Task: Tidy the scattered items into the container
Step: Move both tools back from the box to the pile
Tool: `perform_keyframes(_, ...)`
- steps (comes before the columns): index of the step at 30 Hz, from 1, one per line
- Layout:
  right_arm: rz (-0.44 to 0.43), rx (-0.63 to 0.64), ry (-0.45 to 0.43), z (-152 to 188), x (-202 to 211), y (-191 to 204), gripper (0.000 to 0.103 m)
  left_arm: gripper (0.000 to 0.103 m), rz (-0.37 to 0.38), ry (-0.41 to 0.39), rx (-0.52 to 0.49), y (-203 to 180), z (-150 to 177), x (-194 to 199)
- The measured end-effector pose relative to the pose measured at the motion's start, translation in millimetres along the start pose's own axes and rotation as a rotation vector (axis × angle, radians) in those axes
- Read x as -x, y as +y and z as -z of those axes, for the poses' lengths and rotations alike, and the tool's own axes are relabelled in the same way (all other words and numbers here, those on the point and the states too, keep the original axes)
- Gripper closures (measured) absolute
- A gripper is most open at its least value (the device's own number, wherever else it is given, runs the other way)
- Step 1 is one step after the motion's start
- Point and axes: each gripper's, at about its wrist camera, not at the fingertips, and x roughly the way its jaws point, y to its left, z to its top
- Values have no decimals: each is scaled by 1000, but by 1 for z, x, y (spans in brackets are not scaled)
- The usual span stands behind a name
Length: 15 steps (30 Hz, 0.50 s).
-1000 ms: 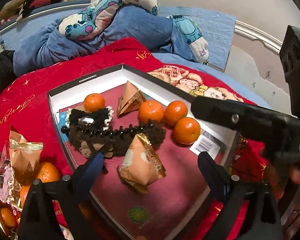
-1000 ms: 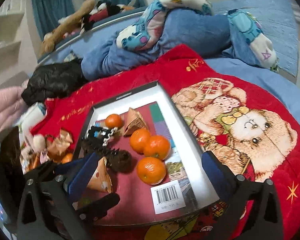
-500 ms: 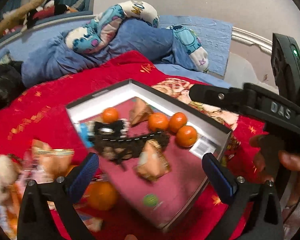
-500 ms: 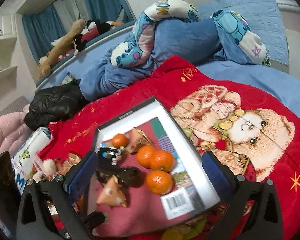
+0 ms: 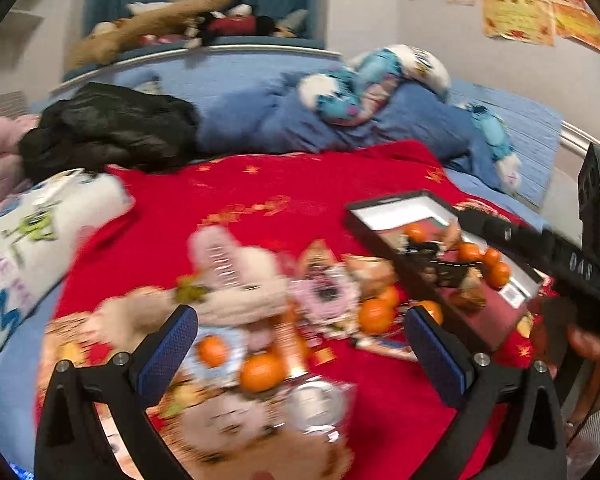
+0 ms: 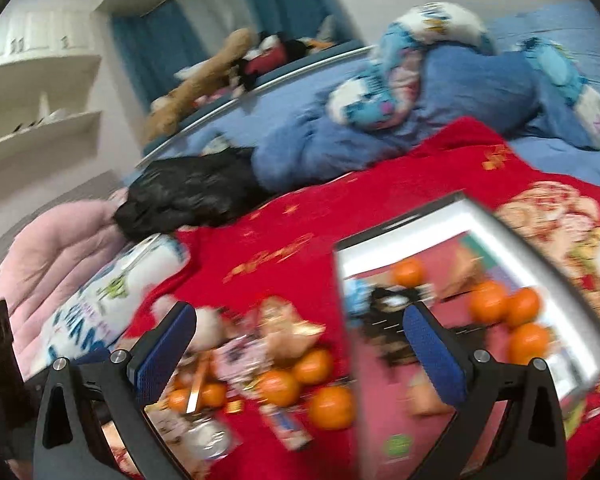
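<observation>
You had both tools spread and empty: left gripper (image 5: 300, 332), right gripper (image 6: 300, 330). The box (image 6: 540, 248) already held several oranges (image 6: 500, 300) and snack packets, but a pile of oranges (image 5: 262, 372) and packets lay beside it on the red blanket (image 5: 260, 184).

A red blanket (image 5: 300, 200) with gold motifs and a printed bear (image 6: 572, 232) covers the bed, with a crumpled black jacket (image 5: 112, 128) at its far edge beside a heaped blue duvet (image 5: 284, 120). A blue-and-white plush (image 6: 404, 64) lies on that duvet. Behind, stuffed toys (image 5: 172, 24) line a ledge before blue curtains (image 6: 284, 4), and 2 white shelves (image 6: 36, 96) stand at the left.
</observation>
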Motion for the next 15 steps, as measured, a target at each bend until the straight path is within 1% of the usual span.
perform_keyframes(1, -17, 31, 19, 5, -5, 11, 0, 0, -16, -3, 11, 7, 3, 5)
perform_keyframes(3, -25, 96, 53, 14, -11, 28, 0, 0, -14, -2, 18, 16, 6, 11)
perform_keyframes(6, -58, 148, 80, 20, -13, 42, 0, 0, -42, -10, 20, 26, 10, 20)
perform_keyframes(11, -91, 135, 96, 26, -15, 43, 0, 0, -69, 4, 33, 44, 12, 21)
perform_keyframes(15, -73, 146, 99, 28, -20, 41, 0, 0, -111, 7, 34, 58, 17, 20)
